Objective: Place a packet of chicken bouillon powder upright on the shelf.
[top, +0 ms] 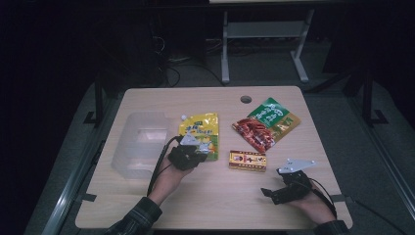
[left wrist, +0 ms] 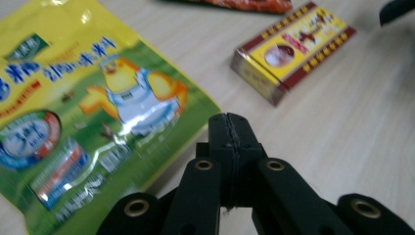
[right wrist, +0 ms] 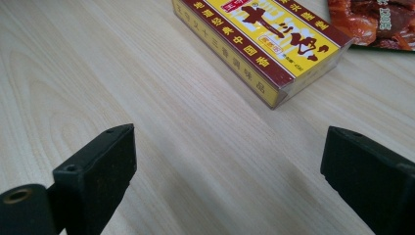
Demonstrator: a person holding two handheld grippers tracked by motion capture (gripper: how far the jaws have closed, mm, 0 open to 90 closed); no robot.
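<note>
Wooden table [top: 215, 191], yellow box [right wrist: 264, 36] ahead of spread right fingers [right wrist: 105, 166]

Light wooden table [top: 147, 205], grey floor [top: 342, 112], white table frame [top: 264, 29] behind, dark dim room

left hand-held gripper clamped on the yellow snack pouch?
No: in the left gripper view the left hand-held gripper has its jaws shut together on nothing, just past the corner of the glossy yellow-green cartoon snack pouch.

yellow pouch [top: 199, 133] flat mid-table, small red-yellow box [top: 247, 160] beside it
</note>
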